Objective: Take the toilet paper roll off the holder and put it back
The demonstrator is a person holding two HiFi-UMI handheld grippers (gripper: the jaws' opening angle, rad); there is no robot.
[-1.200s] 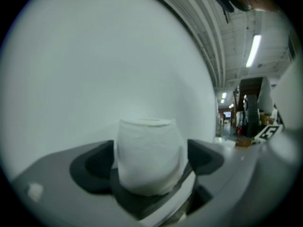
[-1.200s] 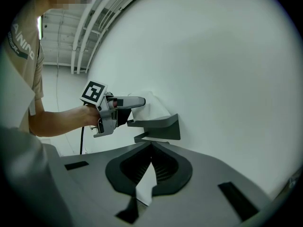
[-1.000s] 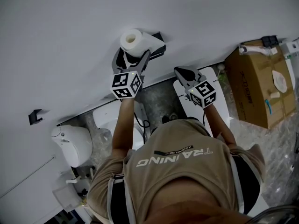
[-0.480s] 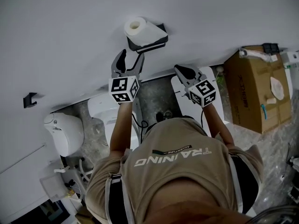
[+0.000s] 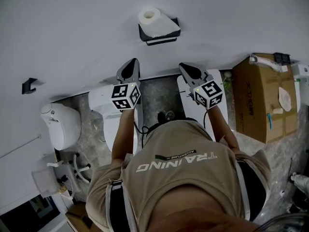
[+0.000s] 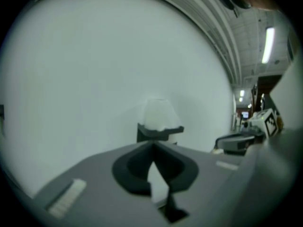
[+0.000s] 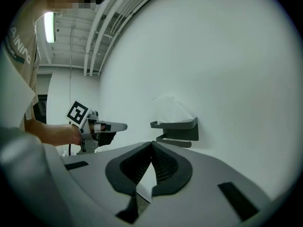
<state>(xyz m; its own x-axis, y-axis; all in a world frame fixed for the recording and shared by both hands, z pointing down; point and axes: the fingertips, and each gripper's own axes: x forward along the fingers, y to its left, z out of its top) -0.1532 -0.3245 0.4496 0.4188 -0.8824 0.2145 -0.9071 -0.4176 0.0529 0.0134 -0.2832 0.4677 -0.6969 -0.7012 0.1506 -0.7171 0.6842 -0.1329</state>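
Left tool [image 5: 131,64] has backed off the roll [image 5: 149,16], jaws closed empty.

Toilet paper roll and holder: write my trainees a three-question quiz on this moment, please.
1. True or false: the toilet paper roll sits on the wall holder.
2. The left claw is: A open; B shut on the roll; C shut, empty.
3. What brown thing stands at the head view's right edge?
Key: 1 true. 2 C; its jaws have just closed, nothing between them. 3 the cardboard box.
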